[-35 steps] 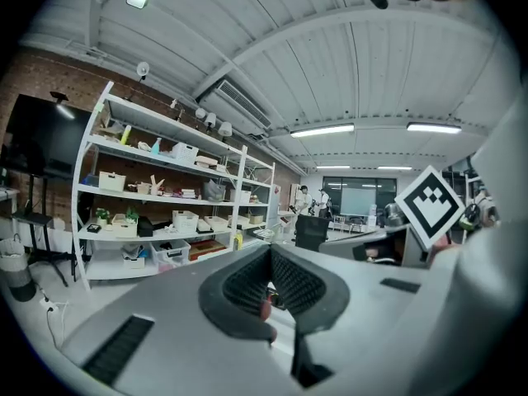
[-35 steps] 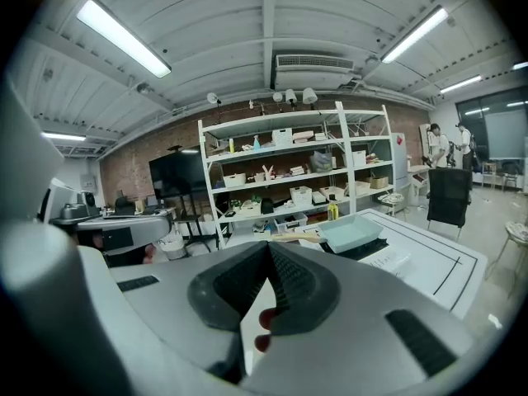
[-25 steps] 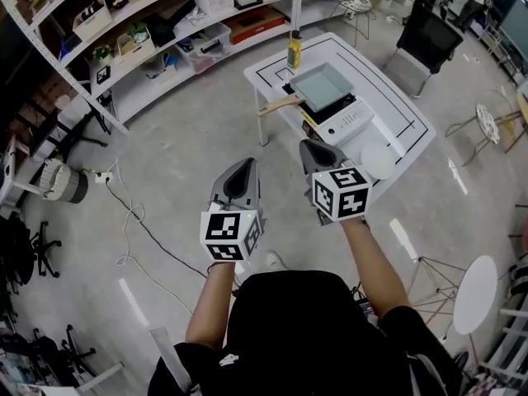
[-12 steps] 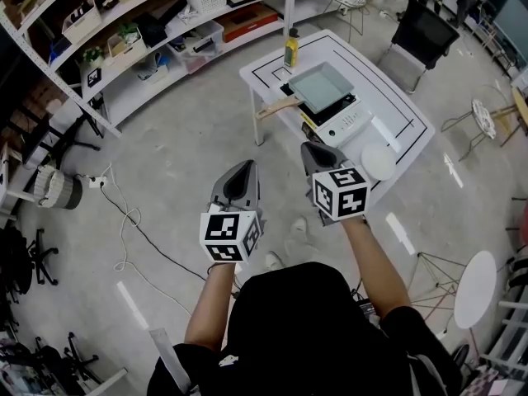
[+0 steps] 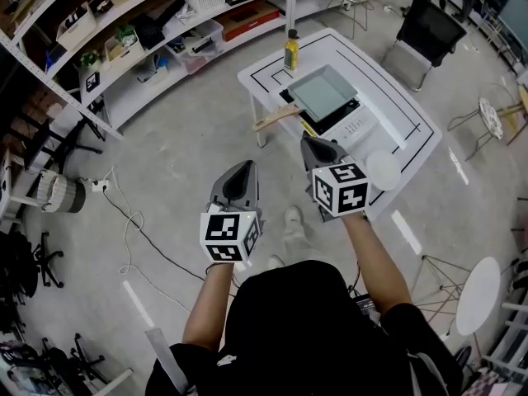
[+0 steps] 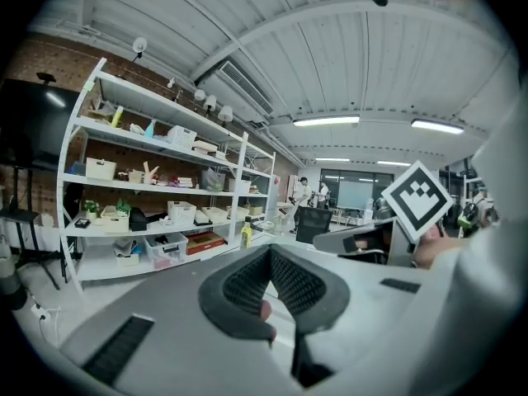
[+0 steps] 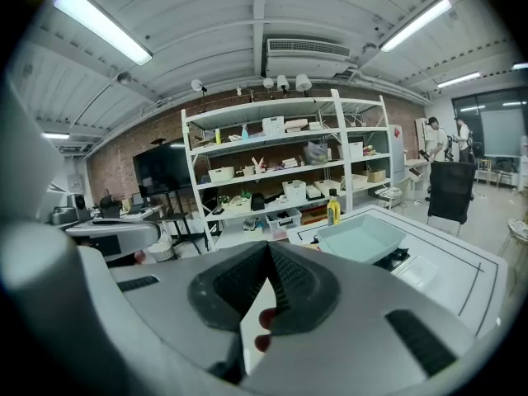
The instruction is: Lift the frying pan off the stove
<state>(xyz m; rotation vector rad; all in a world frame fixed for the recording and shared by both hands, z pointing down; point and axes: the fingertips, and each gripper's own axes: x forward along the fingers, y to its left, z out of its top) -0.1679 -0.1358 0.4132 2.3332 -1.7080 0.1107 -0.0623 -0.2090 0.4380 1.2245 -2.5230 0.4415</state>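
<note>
The square grey frying pan (image 5: 320,91) sits on a white and black stove (image 5: 350,120) on the white table (image 5: 406,115). Its wooden handle (image 5: 275,118) sticks out to the left past the table edge. In the right gripper view the pan (image 7: 363,238) is ahead and to the right. Both grippers are held in the air short of the table, with nothing between their jaws. My left gripper (image 5: 246,166) hangs over the floor, shut. My right gripper (image 5: 308,143) is shut too, near the table's near corner, below the handle.
A yellow oil bottle (image 5: 291,52) stands at the table's far edge, and a white plate (image 5: 383,170) lies at its near right. Long shelves (image 5: 148,31) with boxes run behind. A black chair (image 5: 427,33) stands at the far right. Cables (image 5: 132,221) trail on the floor to the left.
The person has stepped forward, so the shelves and floor have slid in the view and a shoe now shows below the grippers. Both grippers keep their pose and stay shut.
</note>
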